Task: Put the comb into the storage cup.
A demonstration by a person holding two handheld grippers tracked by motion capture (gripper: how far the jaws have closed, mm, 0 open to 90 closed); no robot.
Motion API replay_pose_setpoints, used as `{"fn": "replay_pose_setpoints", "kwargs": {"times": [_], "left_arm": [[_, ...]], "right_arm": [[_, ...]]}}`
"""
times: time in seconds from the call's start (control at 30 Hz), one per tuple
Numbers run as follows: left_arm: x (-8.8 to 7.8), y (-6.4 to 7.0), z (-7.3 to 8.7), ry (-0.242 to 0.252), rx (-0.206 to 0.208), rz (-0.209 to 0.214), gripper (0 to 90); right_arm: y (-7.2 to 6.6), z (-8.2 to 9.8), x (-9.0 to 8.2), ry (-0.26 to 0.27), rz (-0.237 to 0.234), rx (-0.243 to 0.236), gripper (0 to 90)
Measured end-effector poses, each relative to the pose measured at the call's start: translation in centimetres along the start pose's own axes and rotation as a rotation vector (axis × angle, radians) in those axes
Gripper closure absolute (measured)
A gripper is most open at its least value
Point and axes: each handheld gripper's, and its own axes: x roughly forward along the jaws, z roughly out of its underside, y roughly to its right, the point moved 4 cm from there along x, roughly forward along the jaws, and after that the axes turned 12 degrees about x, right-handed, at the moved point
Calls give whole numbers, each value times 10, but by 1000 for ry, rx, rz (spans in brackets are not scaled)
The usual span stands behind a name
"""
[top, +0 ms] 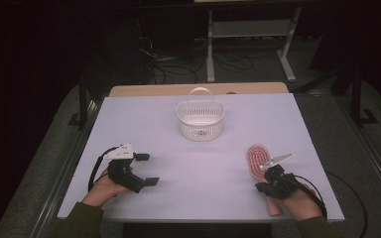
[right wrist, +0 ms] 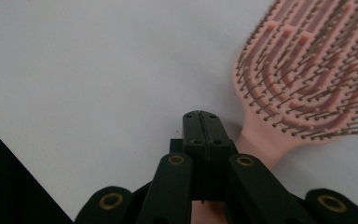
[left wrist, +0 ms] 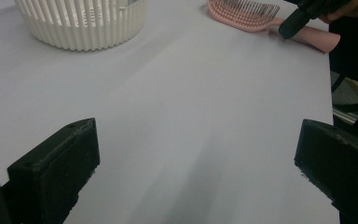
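Hovering the right gripper (right wrist: pixel 204 122), jaws pressed together and holding nothing, just over the brush (top: pixel 258 157) neck near the worktop's (top: pixel 149 119) right edge. Probably needing to spread before pinching the handle squarely. Left gripper (top: pixel 148 169) spread wide, idling by the left edge. Basket (top: pixel 201 119) sitting toward the far edge, nothing blocking.

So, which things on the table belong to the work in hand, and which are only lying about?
In use:
- pink hairbrush, with the shut right tongs above its handle
- white basket, probably where the brush goes

Lying about:
- left tongs, open and holding nothing, resting on the table
- cables on the floor behind the table
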Motion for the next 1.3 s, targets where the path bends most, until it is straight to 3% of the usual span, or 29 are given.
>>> {"fn": "replay_pose_setpoints", "kwargs": {"times": [0.3, 0.47, 0.83, 1.3], "left_arm": [[1, 1, 0, 0, -1, 2, 0], [1, 1, 0, -1, -1, 3, 0], [3, 2, -1, -5, 4, 9, 0], [2, 2, -1, -4, 6, 6, 0]], "right_arm": [[11, 7, -7, 5, 18, 27, 892], [21, 10, -10, 4, 56, 40, 892], [38, 12, -16, 16, 91, 57, 892], [45, 14, -18, 29, 67, 61, 892]]}}
